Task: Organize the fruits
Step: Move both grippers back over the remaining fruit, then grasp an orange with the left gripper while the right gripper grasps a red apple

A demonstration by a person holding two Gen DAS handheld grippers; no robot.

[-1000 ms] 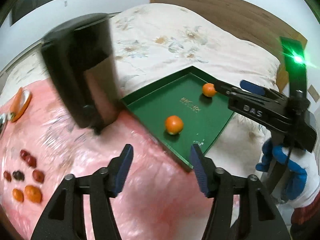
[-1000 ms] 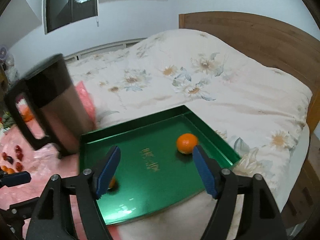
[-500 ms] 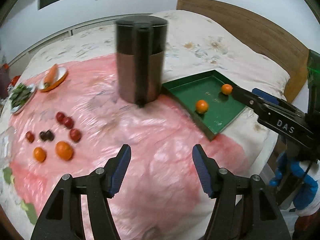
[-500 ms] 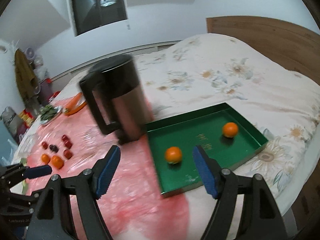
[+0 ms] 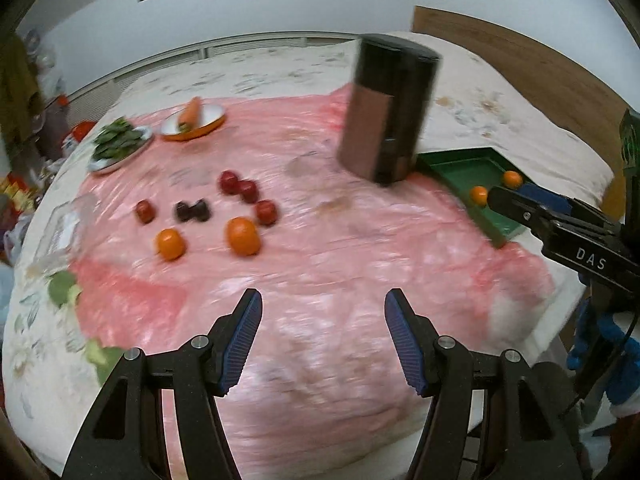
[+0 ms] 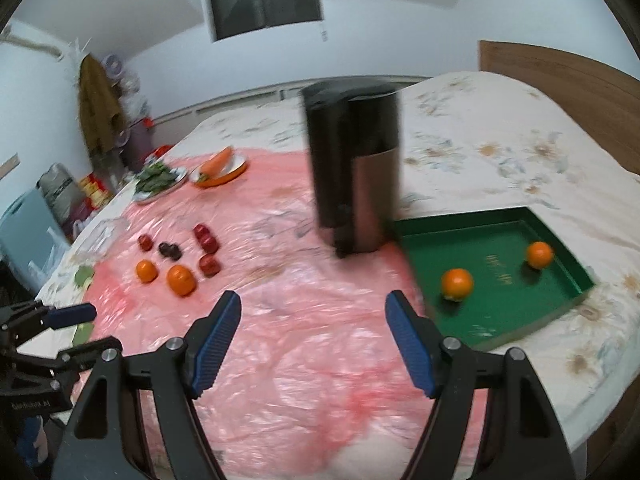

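Your left gripper [image 5: 322, 338] hangs with its jaws parted and nothing between them, above the near part of the pink plastic sheet [image 5: 320, 248]. Your right gripper [image 6: 314, 340] is likewise spread and empty over the same sheet. Beyond them, to the far left, the loose fruit lies in a cluster: two oranges [image 5: 242, 236] nearest, small red fruits [image 5: 248, 190] and two dark ones [image 5: 193, 211] behind. A dark kettle [image 6: 354, 168] stands upright farther back, just beside the green tray [image 6: 568, 268] at the right, which holds two more tray oranges [image 6: 457, 283], well apart from each other.
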